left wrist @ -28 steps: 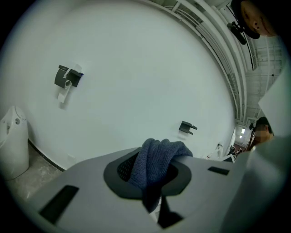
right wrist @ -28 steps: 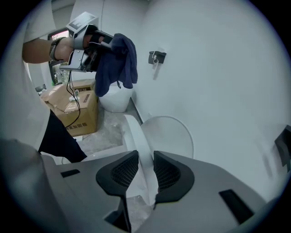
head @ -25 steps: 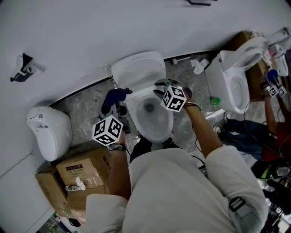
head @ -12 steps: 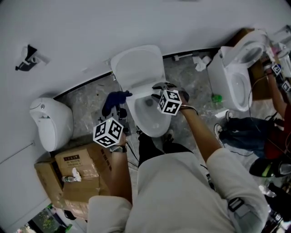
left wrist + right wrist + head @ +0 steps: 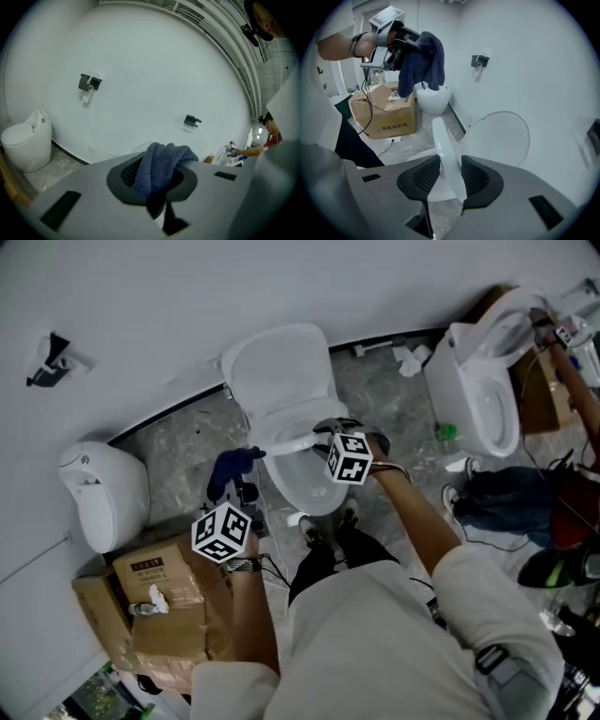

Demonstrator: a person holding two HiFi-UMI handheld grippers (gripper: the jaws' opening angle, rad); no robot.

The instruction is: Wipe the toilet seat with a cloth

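Left gripper (image 5: 154,185) is clamped on the blue cloth (image 5: 164,161), which bunches over the jaws and hangs down between them. In the head view the cloth sits just left of the toilet bowl (image 5: 309,486), off the seat (image 5: 443,145). Right gripper (image 5: 450,164): jaws have just been opening and stand wide, with the seat rim between the pads, loose, not clamped. The seat is tilted half up and the lid (image 5: 501,140) is up behind it.

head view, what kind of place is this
Probably a workshop or test room rather than a real bathroom: three toilets stand unscreened along one bare wall, with a cardboard box beside them.
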